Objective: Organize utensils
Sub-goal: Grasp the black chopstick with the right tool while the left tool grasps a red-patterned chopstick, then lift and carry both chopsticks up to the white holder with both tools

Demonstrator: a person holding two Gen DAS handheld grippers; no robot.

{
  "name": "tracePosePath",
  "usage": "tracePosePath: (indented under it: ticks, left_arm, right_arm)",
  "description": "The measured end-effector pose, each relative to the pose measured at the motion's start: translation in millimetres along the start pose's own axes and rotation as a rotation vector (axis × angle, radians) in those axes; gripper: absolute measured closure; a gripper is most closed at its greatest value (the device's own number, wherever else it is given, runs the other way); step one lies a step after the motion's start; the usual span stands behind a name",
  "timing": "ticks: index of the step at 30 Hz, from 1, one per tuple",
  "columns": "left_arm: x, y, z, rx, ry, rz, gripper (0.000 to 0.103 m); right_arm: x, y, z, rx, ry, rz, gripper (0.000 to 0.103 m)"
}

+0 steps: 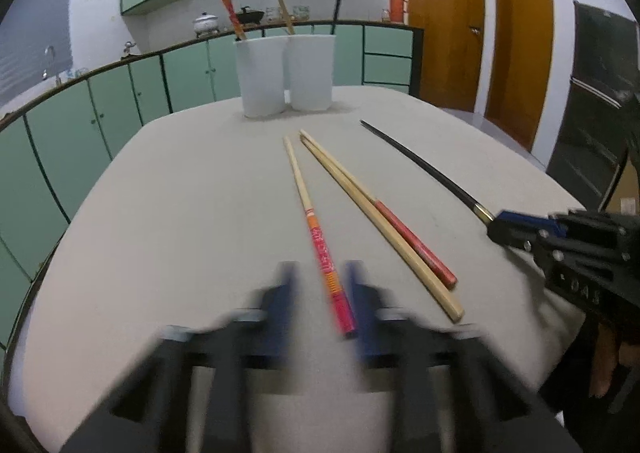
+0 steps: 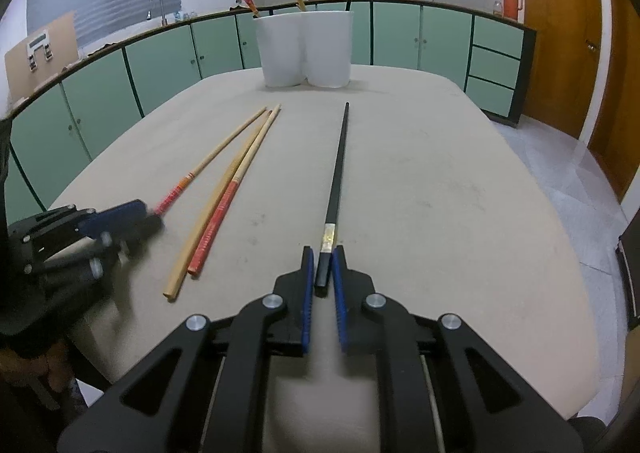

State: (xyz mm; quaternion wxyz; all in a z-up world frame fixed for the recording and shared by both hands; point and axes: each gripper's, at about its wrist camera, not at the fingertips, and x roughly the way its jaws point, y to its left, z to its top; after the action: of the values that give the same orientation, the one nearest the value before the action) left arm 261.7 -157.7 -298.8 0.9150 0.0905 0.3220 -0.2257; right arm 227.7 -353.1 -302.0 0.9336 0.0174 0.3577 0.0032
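Blurred by motion, the left claw [image 1: 318, 267] sits with its blue ribbed pads [image 1: 286, 293] on either side of the patterned chopstick [image 1: 308, 209]. The blur hides the contact itself, but the right wrist view shows that stick's pink-and-orange printed end caught in the closed tips. Its pale bamboo shaft runs away from the claw across the matt beige worktop [image 1: 180, 193].

Just right of this claw lie two more sticks, touching along their length: a plain chopstick [image 1: 380, 225] of bare bamboo and a red chopstick [image 1: 416, 241] with a lacquered handle.

Further right, the right claw [image 2: 322, 253] is nearly closed, pinching the squared butt of the black chopstick [image 2: 338, 173]. This slim, glossy stick has a gold band just ahead of the pads and tapers straight ahead, lying on the worktop.

Well beyond both claws stand two white cups [image 1: 264, 81], smooth and slightly tapered, side by side and touching. Red, bamboo and black sticks rise from them; which cup holds the black one cannot be told.
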Motion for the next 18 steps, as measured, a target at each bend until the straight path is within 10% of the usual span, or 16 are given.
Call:
tracePosePath:
  ticks: [11, 15, 18]
  left_arm:
    - [-5.6, 27.3, -3.6, -0.130, 0.012, 0.120, 0.097]
    - [-7.1, 25.2, -5.3, -0.088, 0.011, 0.135, 0.066]
    - [-6.4, 29.7, -5.8, -0.093, 0.014, 0.120, 0.068]
  right_arm:
    - [-5.4, 9.9, -2.6, 0.030, -0.011, -0.043, 0.097]
    - [-9.1, 14.8, -6.8, 0.006, -0.018, -0.026, 0.095]
    - [-6.8, 12.2, -7.6, 0.017, -0.012, -0.017, 0.094]
